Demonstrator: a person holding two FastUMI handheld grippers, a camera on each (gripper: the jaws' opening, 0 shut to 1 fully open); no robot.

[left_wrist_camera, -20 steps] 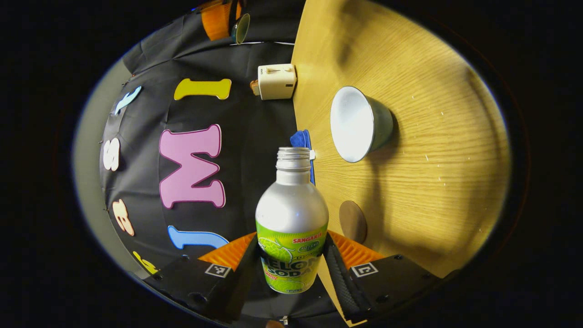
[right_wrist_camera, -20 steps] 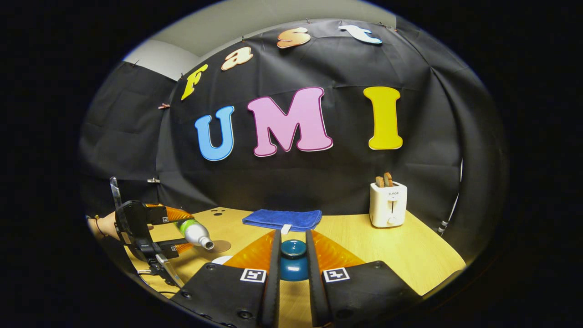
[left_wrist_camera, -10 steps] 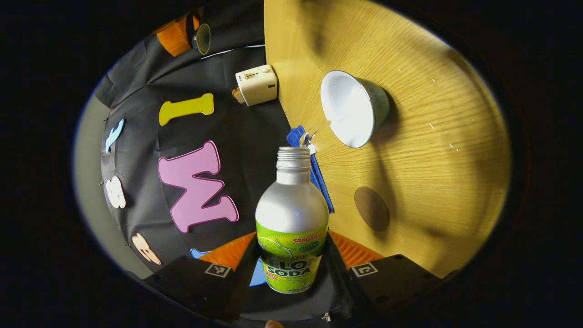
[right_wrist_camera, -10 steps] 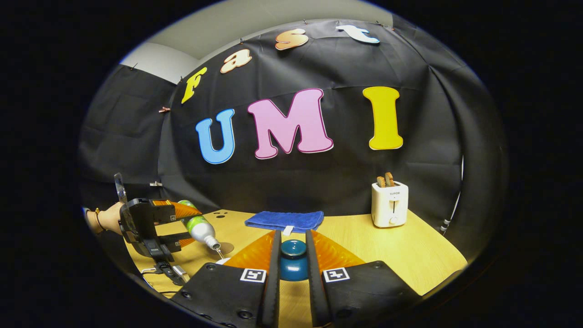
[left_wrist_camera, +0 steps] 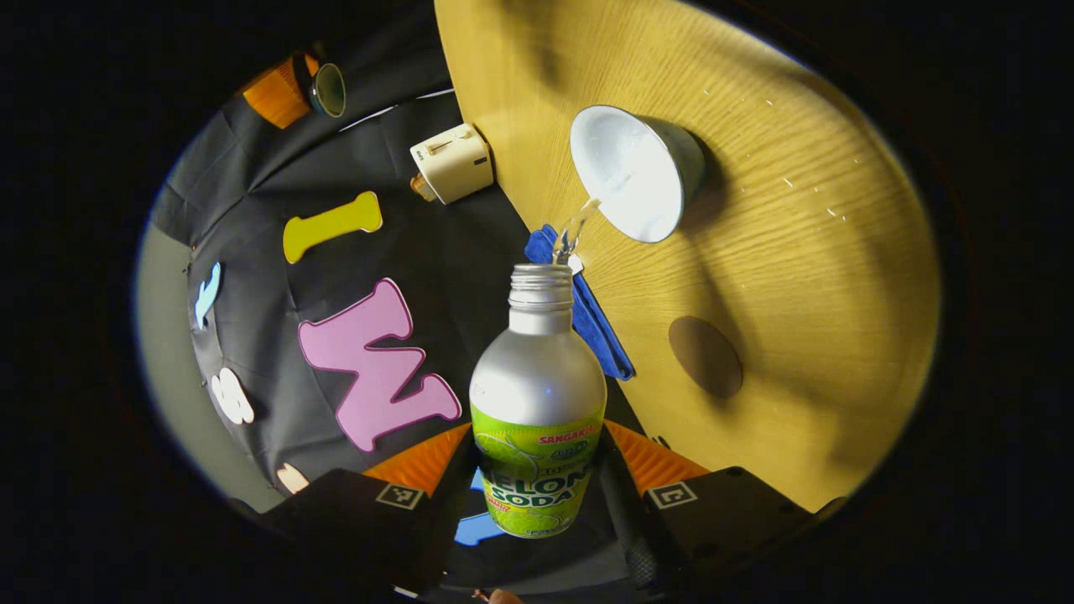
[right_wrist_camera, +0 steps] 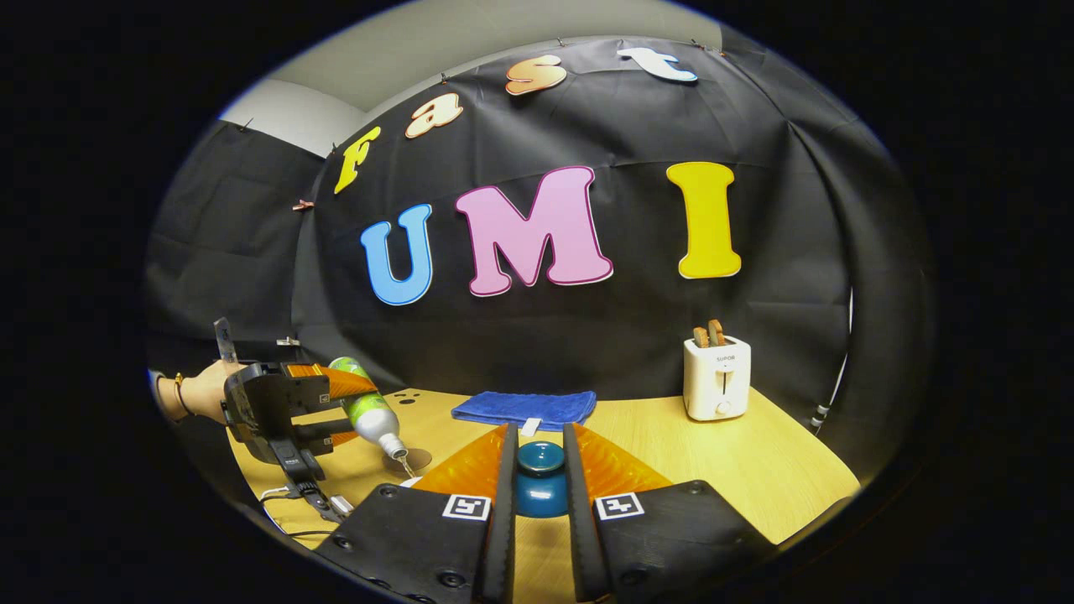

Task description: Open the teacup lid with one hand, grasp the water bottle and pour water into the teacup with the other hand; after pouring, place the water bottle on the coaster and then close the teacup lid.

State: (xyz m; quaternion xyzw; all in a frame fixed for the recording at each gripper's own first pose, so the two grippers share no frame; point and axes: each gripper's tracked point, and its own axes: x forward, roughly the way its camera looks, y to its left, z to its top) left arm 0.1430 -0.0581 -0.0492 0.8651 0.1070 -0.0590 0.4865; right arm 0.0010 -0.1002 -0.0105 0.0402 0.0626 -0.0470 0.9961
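I count one water bottle (left_wrist_camera: 537,403), one teacup (left_wrist_camera: 635,170), one lid (right_wrist_camera: 540,480), one round coaster (left_wrist_camera: 705,356), one blue cloth (right_wrist_camera: 523,408), and one toaster (right_wrist_camera: 716,378) holding, I think, two toast slices.

Water bottle (left_wrist_camera: 537,403): silver metal, green label, cap off, tipped mouth-down, thin stream falling into teacup (left_wrist_camera: 639,172). Teacup: white inside, grey-green outside, uncovered, upright on tabletop (left_wrist_camera: 805,277). Lid (right_wrist_camera: 540,480): dark blue, knobbed, held off cup. Coaster (left_wrist_camera: 706,356): round, brown, flat, bare, near teacup.
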